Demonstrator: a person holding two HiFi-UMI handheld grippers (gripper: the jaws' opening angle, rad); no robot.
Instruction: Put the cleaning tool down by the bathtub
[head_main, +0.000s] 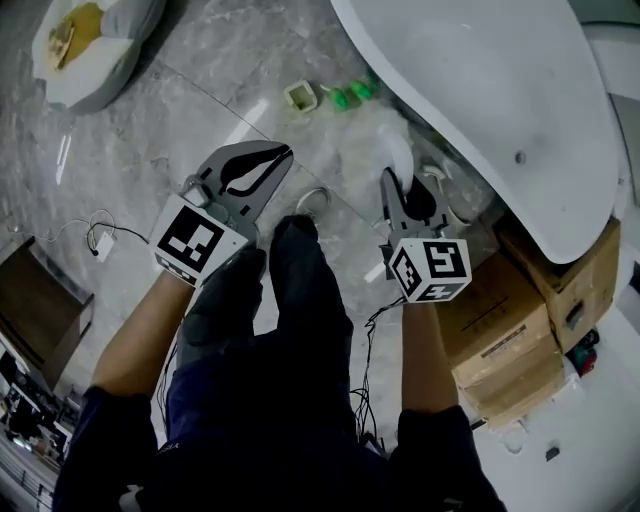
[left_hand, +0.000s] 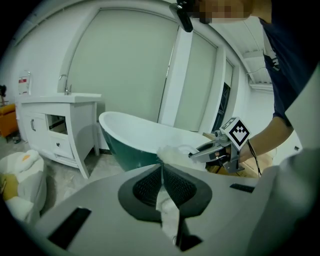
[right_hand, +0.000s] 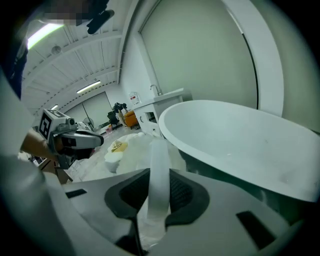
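The cleaning tool is white, with a fluffy head and a flat white handle. My right gripper is shut on that handle, low over the marble floor beside the white bathtub. The tool's head sticks out past the jaws. My left gripper is further left, above the person's dark-trousered knee. Its jaws are shut on a thin crumpled white strip. In the left gripper view the tool's head shows just beyond the jaws, with the right gripper behind it.
Green items and a small square box lie on the floor by the tub. Cardboard boxes stand at the right. A white cushion is top left, a cable with a plug at left. A white vanity stands beyond the tub.
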